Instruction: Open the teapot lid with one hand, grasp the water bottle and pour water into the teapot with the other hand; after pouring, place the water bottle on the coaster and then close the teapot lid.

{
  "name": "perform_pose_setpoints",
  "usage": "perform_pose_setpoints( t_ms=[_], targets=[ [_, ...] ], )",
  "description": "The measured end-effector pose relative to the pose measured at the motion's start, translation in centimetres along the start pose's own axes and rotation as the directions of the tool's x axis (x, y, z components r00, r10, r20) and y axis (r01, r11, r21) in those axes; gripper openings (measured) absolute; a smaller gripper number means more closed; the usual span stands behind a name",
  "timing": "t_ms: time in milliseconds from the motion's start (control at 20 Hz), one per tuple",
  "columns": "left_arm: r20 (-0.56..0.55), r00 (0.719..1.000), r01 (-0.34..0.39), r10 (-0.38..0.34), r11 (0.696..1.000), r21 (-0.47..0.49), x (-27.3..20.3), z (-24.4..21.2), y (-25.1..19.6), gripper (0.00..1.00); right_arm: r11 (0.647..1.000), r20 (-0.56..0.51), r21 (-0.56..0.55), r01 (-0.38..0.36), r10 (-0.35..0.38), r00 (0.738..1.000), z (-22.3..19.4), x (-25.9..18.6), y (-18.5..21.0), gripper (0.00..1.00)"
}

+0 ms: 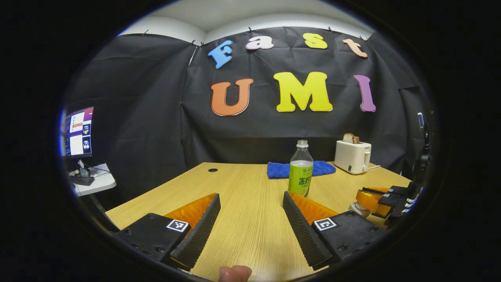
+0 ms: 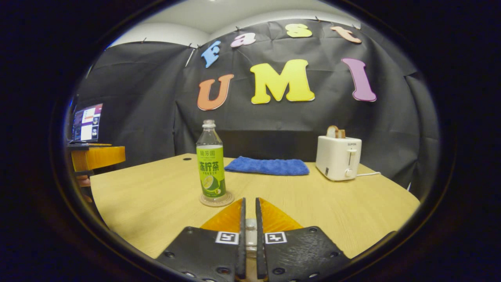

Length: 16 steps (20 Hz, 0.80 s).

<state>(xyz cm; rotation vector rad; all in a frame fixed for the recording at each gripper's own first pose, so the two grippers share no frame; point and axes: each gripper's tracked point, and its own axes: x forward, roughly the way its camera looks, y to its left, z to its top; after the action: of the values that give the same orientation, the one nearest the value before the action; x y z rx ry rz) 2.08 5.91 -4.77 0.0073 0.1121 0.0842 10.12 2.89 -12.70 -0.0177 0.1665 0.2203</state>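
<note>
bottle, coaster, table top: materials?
Bottle: looks like clear plastic, see-through above a glossy printed label. Coaster: pale round disc under the bottle, matte, maybe wood or cork; cannot tell. Table: light wood grain, smooth, likely laminate.

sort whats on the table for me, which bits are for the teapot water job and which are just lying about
For the job: water bottle, standing on the coaster; left gripper, open; right gripper, closed on something small between its fingers.

Lying about: blue cloth, toaster with bread, monitor.
</note>
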Motion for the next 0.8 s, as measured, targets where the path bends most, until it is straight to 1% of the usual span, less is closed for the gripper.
perform_pose_setpoints(
  t_ms=[50, 100, 150, 200, 250, 300, 350, 400, 450, 600, 700, 750, 800],
  targets=[
    [0.002, 1.0, 0.001, -0.001, 1.0, -0.003, -0.1, 0.1, 0.0, 1.0, 1.0, 0.009, 0.001, 0.006, -0.006, 1.0, 0.3, -0.3, -0.1, 0.31],
    [0.006, 1.0, 0.002, -0.002, 1.0, -0.007, -0.3, 0.3, -0.1, 1.0, 1.0, 0.019, 0.006, 0.015, -0.015, 1.0, 0.7, -0.6, -0.2, 0.39],
    [0.009, 1.0, 0.002, -0.001, 1.0, -0.01, -0.5, 0.4, -0.2, 1.0, 1.0, 0.025, 0.009, 0.028, -0.029, 0.999, 0.9, -0.6, -0.6, 0.59],
    [0.011, 1.0, 0.002, -0.002, 1.0, -0.012, -0.7, 0.6, -0.3, 1.0, 0.999, 0.029, 0.011, 0.045, -0.045, 0.999, 1.3, -0.9, -1.2, 0.68],
    [0.016, 1.0, 0.001, -0.001, 1.0, -0.012, -1.0, 0.7, -0.4, 1.0, 0.998, 0.033, 0.012, 0.061, -0.062, 0.998, 1.7, -1.2, -1.7, 0.82],
    [0.022, 1.0, -0.002, 0.002, 1.0, -0.013, -1.4, 0.9, -0.5, 1.0, 0.997, 0.037, 0.015, 0.08, -0.081, 0.996, 1.9, -1.3, -2.4, 0.9],
    [0.028, 1.0, -0.005, 0.006, 1.0, -0.014, -1.8, 1.0, -0.6, 1.0, 0.995, 0.048, 0.024, 0.1, -0.101, 0.994, 2.8, -2.3, -3.2, 0.98],
    [0.036, 0.999, -0.002, 0.002, 1.0, -0.016, -2.2, 1.2, -0.9, 1.0, 0.994, 0.062, 0.036, 0.106, -0.108, 0.992, 3.6, -3.1, -3.7, 0.99],
    [0.048, 0.999, 0.008, -0.007, 1.0, -0.018, -2.6, 1.3, -1.4, 1.0, 0.993, 0.076, 0.045, 0.107, -0.11, 0.991, 4.1, -3.8, -4.0, 0.97],
    [0.086, 0.996, 0.034, -0.032, 0.999, -0.02, -3.3, 2.2, -3.5, 1.0, 0.992, 0.116, 0.034, 0.124, -0.127, 0.985, 6.2, -6.4, -5.2, 0.98],
    [0.092, 0.993, 0.074, -0.07, 0.997, -0.039, -4.2, 2.6, -5.8, 1.0, 0.993, 0.152, 0.052, 0.11, -0.117, 0.981, 7.6, -8.7, -4.7, 0.98],
    [0.095, 0.992, 0.089, -0.085, 0.995, -0.038, -4.7, 2.9, -6.6, 1.0, 0.993, 0.167, 0.047, 0.111, -0.117, 0.979, 8.1, -9.8, -4.5, 0.93],
    [0.098, 0.991, 0.096, -0.092, 0.995, -0.027, -5.1, 3.1, -7.2, 1.0, 0.992, 0.178, 0.04, 0.116, -0.121, 0.977, 8.4, -10.8, -4.6, 0.96]
  ],
)
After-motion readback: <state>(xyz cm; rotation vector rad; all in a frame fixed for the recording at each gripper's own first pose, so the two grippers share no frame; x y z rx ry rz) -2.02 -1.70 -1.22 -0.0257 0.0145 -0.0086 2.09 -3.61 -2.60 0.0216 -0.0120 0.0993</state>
